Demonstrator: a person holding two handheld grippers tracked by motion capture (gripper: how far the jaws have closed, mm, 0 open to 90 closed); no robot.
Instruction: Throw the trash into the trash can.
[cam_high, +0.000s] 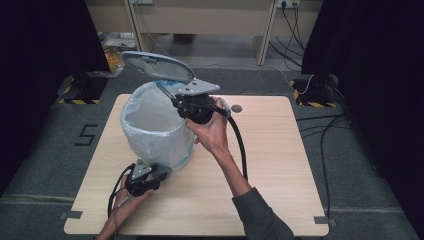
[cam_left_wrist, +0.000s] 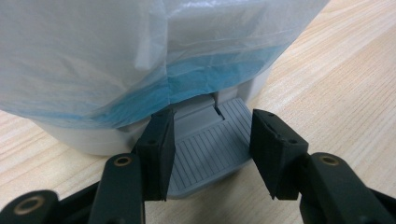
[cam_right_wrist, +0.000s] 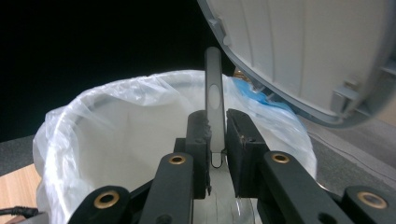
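A grey pedal bin (cam_high: 156, 134) lined with a white bag (cam_right_wrist: 116, 116) stands on the table's left half, its lid (cam_high: 156, 65) tipped up and open. At the bin's foot, my left gripper (cam_high: 161, 173) (cam_left_wrist: 212, 123) has its jaws closed against the two sides of the ribbed grey pedal (cam_left_wrist: 210, 149). My right gripper (cam_high: 176, 102) (cam_right_wrist: 218, 123) hovers at the bin's right rim, just under the raised lid (cam_right_wrist: 308, 56). It is shut on a thin translucent utensil handle (cam_right_wrist: 214, 88) that sticks out over the bin's mouth.
The wooden table (cam_high: 280, 165) has bare surface to the right of the bin and in front of it. A small round hole (cam_high: 236, 108) sits near the far edge. Black curtains hang on both sides, and cables (cam_high: 325, 130) lie on the floor at right.
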